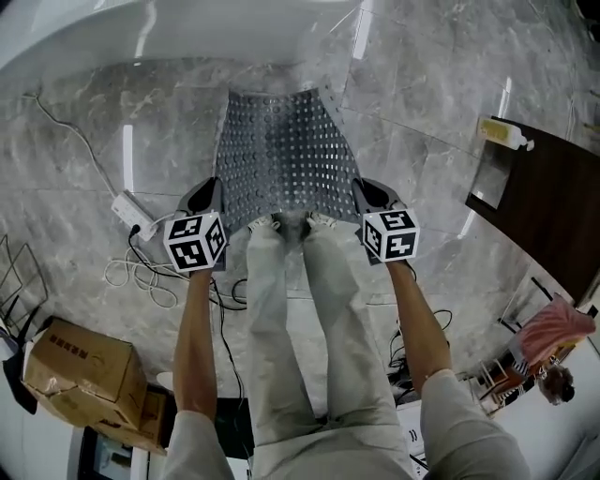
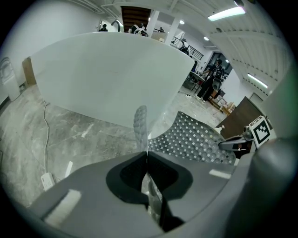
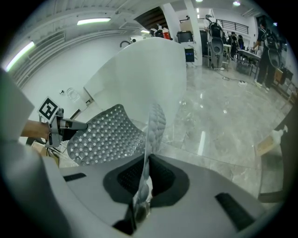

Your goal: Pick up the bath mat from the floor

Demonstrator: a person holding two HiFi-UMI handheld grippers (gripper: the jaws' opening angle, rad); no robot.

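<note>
The bath mat (image 1: 281, 155) is a translucent grey sheet full of holes. It is raised off the marble floor and stretched between my two grippers, its far end toward the white bathtub (image 1: 187, 28). My left gripper (image 1: 204, 195) is shut on the mat's near left corner, and my right gripper (image 1: 370, 192) is shut on its near right corner. In the left gripper view a thin edge of the mat (image 2: 200, 139) stands up out of the shut left gripper (image 2: 146, 153). The right gripper view shows the mat (image 3: 104, 135) pinched in the right gripper (image 3: 148, 160).
My legs (image 1: 300, 309) and shoes stand just behind the mat. A power strip (image 1: 131, 214) with loose cables lies at the left, a cardboard box (image 1: 84, 370) at lower left. A dark cabinet (image 1: 548, 202) with a bottle (image 1: 506, 133) on it stands at the right.
</note>
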